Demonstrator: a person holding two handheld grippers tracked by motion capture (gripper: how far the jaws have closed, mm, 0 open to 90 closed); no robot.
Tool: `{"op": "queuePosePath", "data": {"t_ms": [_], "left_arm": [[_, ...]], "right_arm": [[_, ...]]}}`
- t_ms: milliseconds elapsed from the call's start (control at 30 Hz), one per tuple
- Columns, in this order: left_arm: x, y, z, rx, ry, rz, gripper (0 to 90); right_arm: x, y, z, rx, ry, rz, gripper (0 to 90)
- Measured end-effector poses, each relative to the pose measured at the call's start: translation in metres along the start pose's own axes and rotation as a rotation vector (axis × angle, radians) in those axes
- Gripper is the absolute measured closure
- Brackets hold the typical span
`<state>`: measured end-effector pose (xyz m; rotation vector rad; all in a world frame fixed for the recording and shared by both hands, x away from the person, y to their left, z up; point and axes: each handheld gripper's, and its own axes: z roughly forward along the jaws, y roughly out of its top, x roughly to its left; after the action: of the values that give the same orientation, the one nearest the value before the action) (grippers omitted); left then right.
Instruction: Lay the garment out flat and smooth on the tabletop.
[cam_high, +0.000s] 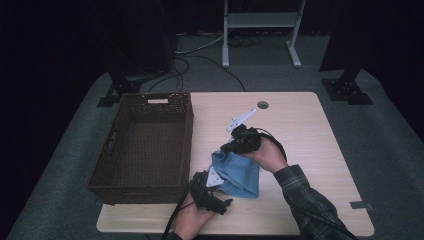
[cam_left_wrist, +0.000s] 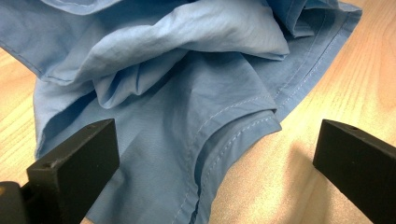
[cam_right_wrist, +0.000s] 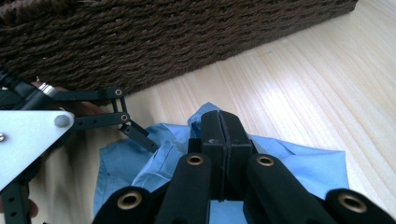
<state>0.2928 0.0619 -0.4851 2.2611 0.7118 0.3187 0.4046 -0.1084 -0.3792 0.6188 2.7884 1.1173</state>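
The shirt (cam_high: 239, 175) lay on the bench (cam_high: 310, 145), just right of the wicker basket (cam_high: 145, 145), between both grippers.

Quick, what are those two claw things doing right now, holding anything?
Left gripper: jaws open, nothing held, blue cloth lying between them.
Right gripper: jaws shut, pinching the blue cloth.

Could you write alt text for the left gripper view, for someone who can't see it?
A crumpled light blue cloth garment with stitched hems lies on a pale wooden table. The left gripper shows two black jaws standing wide apart at the bottom corners, one over the cloth's edge, the other above bare wood.
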Motion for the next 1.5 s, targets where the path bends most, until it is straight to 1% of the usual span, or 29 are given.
{"op": "queuePosePath", "data": {"t_ms": [100,400,567,700,833,1133,1333,1500], "left_arm": [[0.0,0.0,0.0,0.0,0.0,0.0,0.0],[0.0,0.0,0.0,-0.001,0.0,-0.002,0.0],[0.0,0.0,0.0,-0.001,0.0,-0.001,0.0],[0.0,0.0,0.0,-0.001,0.0,-0.002,0.0],[0.0,0.0,0.0,-0.001,-0.002,-0.004,0.0],[0.0,0.0,0.0,0.0,-0.002,-0.003,0.0],[0.0,0.0,0.0,0.0,-0.001,-0.002,0.0],[0.0,0.0,0.0,0.002,0.0,0.0,0.0]], "right_arm": [[0.001,-0.001,-0.004,0.005,-0.006,-0.005,90.0],[0.0,-0.008,-0.018,-0.002,-0.026,0.015,90.0],[-0.002,-0.011,-0.025,-0.017,-0.033,0.032,90.0],[-0.001,-0.015,-0.032,-0.028,-0.037,0.031,90.0],[-0.001,-0.02,-0.037,-0.035,-0.046,0.035,90.0],[-0.004,-0.031,-0.052,-0.059,-0.066,0.048,90.0],[-0.004,-0.042,-0.062,-0.076,-0.079,0.058,90.0],[-0.005,-0.053,-0.066,-0.071,-0.091,0.071,90.0]]}}
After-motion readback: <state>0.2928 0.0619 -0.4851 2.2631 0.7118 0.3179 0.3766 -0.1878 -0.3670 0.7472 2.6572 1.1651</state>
